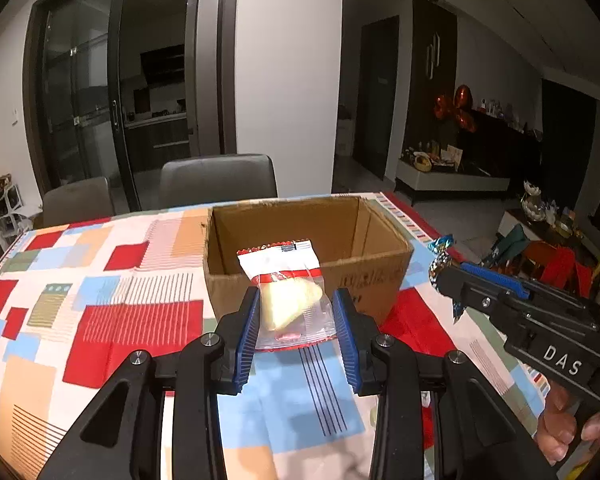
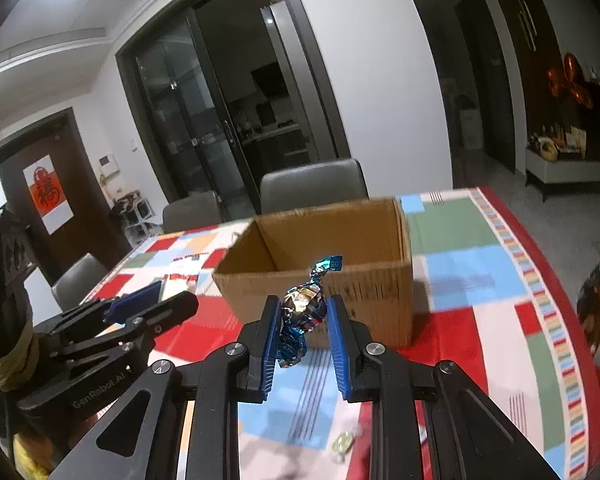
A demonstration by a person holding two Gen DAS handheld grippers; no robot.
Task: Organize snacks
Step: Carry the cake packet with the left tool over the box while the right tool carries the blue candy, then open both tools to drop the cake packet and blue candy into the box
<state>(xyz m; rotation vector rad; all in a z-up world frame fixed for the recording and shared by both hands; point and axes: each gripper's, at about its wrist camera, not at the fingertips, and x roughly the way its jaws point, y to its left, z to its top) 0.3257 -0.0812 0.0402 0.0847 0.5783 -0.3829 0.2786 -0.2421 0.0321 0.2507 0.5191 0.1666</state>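
A: ok so what's each gripper got?

B: left gripper [image 1: 296,316] is clamped on a clear snack bag [image 1: 288,284] with a pale cake inside, held above the table [image 1: 100,280]. Box [image 1: 308,248] sits at 12 o'clock from it, open top.

A: and the right?

B: right gripper [image 2: 303,320] is squeezed tight on a shiny blue foil candy [image 2: 306,304], same box [image 2: 332,264] at 12. The other gripper shows at 9 o'clock. A small wrapper [image 2: 342,440] lies on the cloth at 6.

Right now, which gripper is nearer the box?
Hard to call. The left gripper, with a packet, and the right gripper, with a candy, both face the box.
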